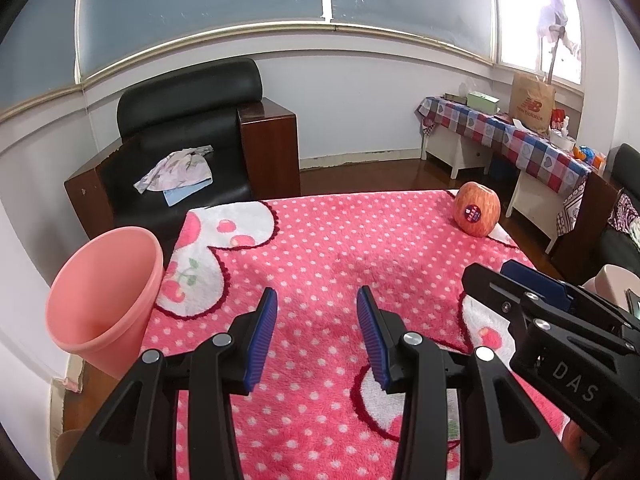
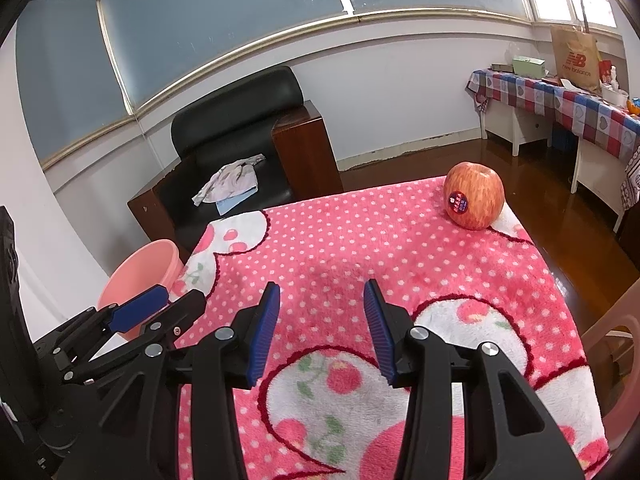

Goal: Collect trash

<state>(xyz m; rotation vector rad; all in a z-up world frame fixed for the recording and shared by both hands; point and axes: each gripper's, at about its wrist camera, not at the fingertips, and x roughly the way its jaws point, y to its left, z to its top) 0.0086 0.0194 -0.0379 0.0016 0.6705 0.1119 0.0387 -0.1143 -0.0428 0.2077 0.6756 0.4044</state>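
- The left gripper (image 1: 316, 300) is hovering over the desk with its blue ribbed fingers (image 1: 262, 332) standing apart at a middling gap, gripping nothing; only cloth is showing between them.
- The right gripper (image 2: 322, 296) is hanging just beside it, to its right, with its own blue fingers (image 2: 378, 320) parted about as wide and likewise holding nothing.
- Under both pairs of fingers the fluffy pink desk cover with white dots and cherry-printed white hearts (image 1: 320, 240) is lying flat.
- The round red-orange apple with a dark sticker (image 2: 474, 196) is sitting ahead and to the right of both pairs of fingers, near the far right corner of the cover, well apart from them.
- The pale pink plastic bin (image 1: 104, 300) is standing off the left edge of the desk, left of the left fingers, its mouth tilting toward the camera.
- Beyond the desk's far edge, a black leather armchair with brown wooden sides (image 1: 188, 120) is carrying some crumpled cloth (image 1: 180, 172).
- Far right, a long side table under a checked cloth (image 1: 520, 140) is bearing a brown paper bag (image 1: 532, 104).
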